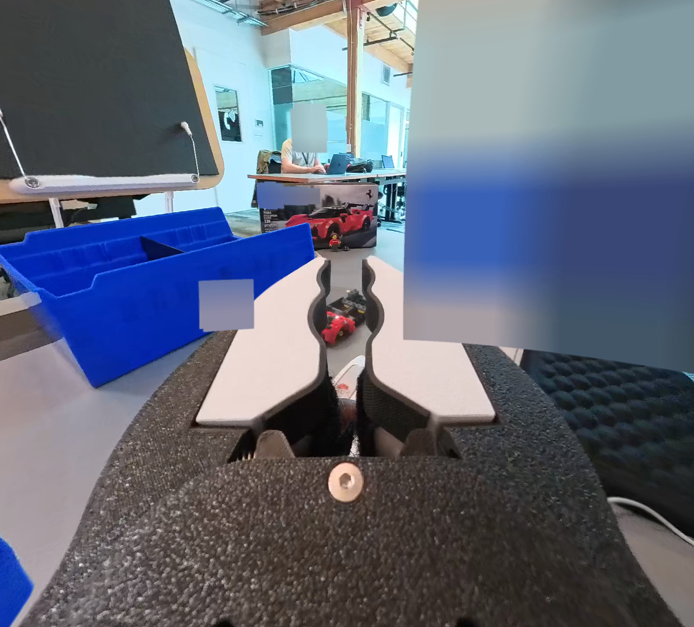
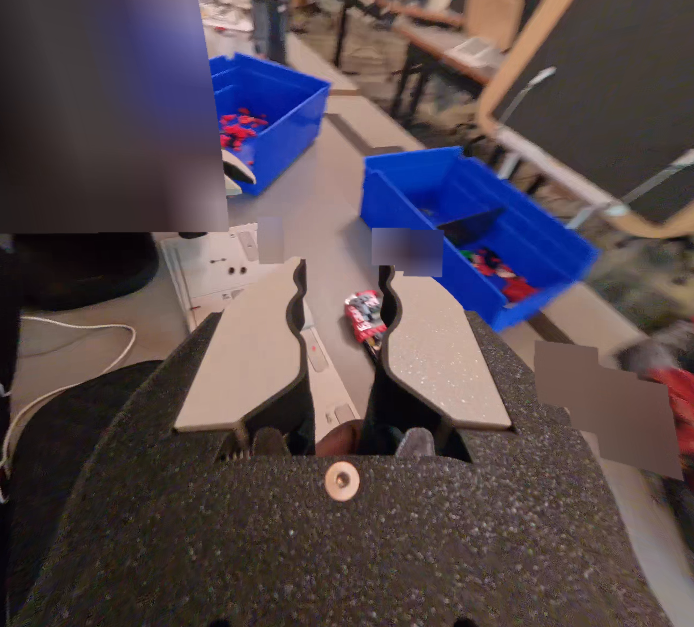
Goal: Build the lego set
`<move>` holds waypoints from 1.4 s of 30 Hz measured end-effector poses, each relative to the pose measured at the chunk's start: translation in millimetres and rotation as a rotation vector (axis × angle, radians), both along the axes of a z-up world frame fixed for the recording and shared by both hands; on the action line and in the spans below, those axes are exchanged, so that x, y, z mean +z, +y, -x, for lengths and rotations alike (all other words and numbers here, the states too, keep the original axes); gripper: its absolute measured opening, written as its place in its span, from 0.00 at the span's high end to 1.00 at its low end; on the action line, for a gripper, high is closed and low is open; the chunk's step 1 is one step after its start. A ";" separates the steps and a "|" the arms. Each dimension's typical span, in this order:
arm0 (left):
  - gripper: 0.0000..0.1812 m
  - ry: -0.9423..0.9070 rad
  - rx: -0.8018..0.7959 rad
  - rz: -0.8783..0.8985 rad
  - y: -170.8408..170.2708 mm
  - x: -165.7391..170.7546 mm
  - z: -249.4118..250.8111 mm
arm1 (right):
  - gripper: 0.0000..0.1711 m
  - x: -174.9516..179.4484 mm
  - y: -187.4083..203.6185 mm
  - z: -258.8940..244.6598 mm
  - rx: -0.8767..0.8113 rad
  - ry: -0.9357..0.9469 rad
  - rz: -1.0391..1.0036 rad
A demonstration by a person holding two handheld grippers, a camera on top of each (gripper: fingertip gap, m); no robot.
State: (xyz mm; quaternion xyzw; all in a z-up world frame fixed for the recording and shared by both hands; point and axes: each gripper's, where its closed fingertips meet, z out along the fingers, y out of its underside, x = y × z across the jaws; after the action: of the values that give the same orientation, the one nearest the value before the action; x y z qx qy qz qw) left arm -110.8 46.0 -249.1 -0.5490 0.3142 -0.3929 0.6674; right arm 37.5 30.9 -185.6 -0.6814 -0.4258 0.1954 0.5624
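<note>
A partly built red and black lego car [image 1: 340, 323] sits on the grey table and shows through the gap between my left gripper's fingers. My left gripper [image 1: 346, 263] is a little open and empty, held above and behind the car. In the right wrist view the car [image 2: 362, 312] lies just left of the right finger. My right gripper [image 2: 341, 265] is open and empty above the table. An open instruction booklet [image 2: 210, 271] lies under and left of it. A minifigure [image 1: 333, 241] stands in front of the lego set box [image 1: 319, 218].
A blue bin [image 2: 469, 226] with mixed pieces stands to the right. Another blue bin [image 2: 270, 113] with red pieces stands farther back. A blue divided bin [image 1: 150, 290] is to the left of my left gripper. A white cable [image 2: 75, 346] lies at the left. A person sits at a far desk.
</note>
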 end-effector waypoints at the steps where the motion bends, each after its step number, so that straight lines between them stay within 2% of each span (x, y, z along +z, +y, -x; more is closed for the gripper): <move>1: 0.92 0.005 -0.002 -0.011 -1.3 0.9 -0.1 | 0.77 -8.9 17.0 10.8 0.049 -0.019 0.062; 6: 0.92 0.028 -0.001 -0.011 -0.3 -3.6 -0.3 | 0.75 -78.8 111.8 28.7 0.097 -0.315 0.233; 10: 0.92 0.034 -0.006 0.020 2.0 -8.5 -1.0 | 0.75 -98.0 183.8 30.0 0.028 -0.566 0.079; 13: 0.92 0.046 -0.007 0.036 3.7 -11.7 -1.2 | 0.76 -122.1 209.3 26.7 0.052 -0.746 0.115; 14: 0.92 0.042 -0.010 0.046 4.2 -12.1 -1.0 | 0.80 -134.4 213.4 20.6 0.051 -0.848 0.132; 15: 0.92 0.035 -0.014 0.059 5.0 -12.5 -0.6 | 0.88 -143.9 216.4 13.0 0.044 -0.970 0.107; 17: 0.92 0.017 -0.020 0.092 7.2 -13.6 0.9 | 0.86 -146.5 214.0 12.8 0.047 -1.108 -0.027; 22: 0.92 -0.025 -0.030 0.171 13.4 -16.9 4.2 | 0.94 -158.3 183.3 18.6 -0.038 -1.128 -0.182; 26: 0.91 -0.030 -0.039 0.194 15.1 -19.4 3.7 | 0.96 -168.8 169.6 19.4 -0.105 -1.227 -0.327; 35: 0.91 0.052 -0.023 0.118 12.0 -23.9 -0.6 | 0.95 -163.9 170.2 20.3 -0.159 -1.156 -0.268; 42: 0.91 0.070 -0.030 0.111 10.7 -26.0 -2.8 | 0.95 -166.1 167.5 20.5 -0.174 -1.186 -0.340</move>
State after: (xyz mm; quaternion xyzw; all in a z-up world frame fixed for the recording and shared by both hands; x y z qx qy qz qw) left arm -108.0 56.8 -275.1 -0.5936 0.3234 -0.4004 0.6186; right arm 17.0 198.4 -351.8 -0.6070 -0.6338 -0.3335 0.3445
